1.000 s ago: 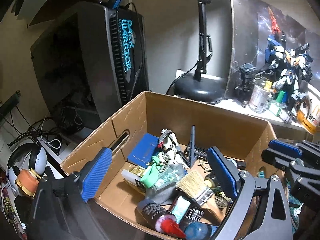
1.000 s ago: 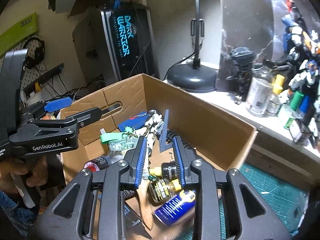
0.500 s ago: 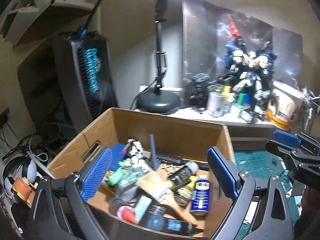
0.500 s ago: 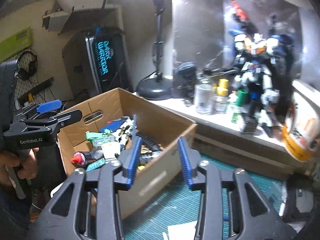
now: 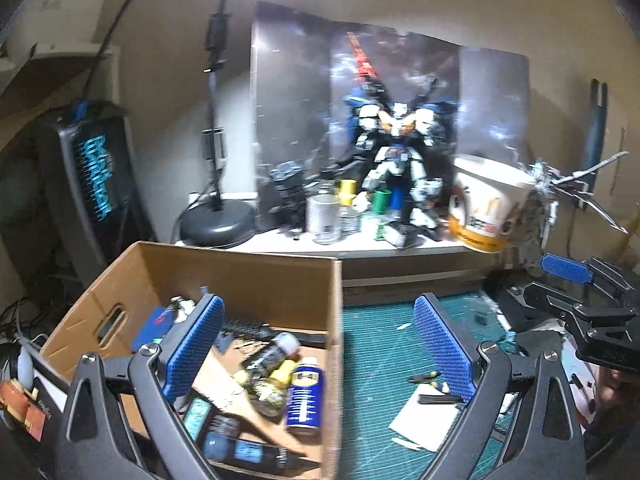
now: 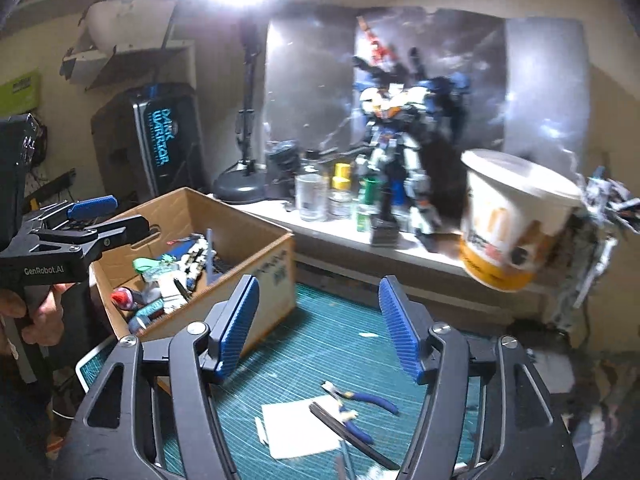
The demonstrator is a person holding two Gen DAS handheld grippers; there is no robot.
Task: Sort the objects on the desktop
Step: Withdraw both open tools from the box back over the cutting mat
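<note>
Left gripper [image 5: 316, 352] spread wide, empty, above the cardboard box [image 5: 256, 276] holding the spray can [image 5: 305, 396]. Right gripper [image 6: 318, 324] opening, empty; only its view shows pliers [image 6: 362, 398] on the mat [image 6: 320, 344].

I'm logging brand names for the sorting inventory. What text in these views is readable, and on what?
"GenRobot.AI": side of the left gripper.
"DARK WARRIOR": front of the black computer case.
"WD-40": blue spray can in the cardboard box.
White and orange tub: print too blurred.
Marker writing on the box's outer wall: illegible.
</note>
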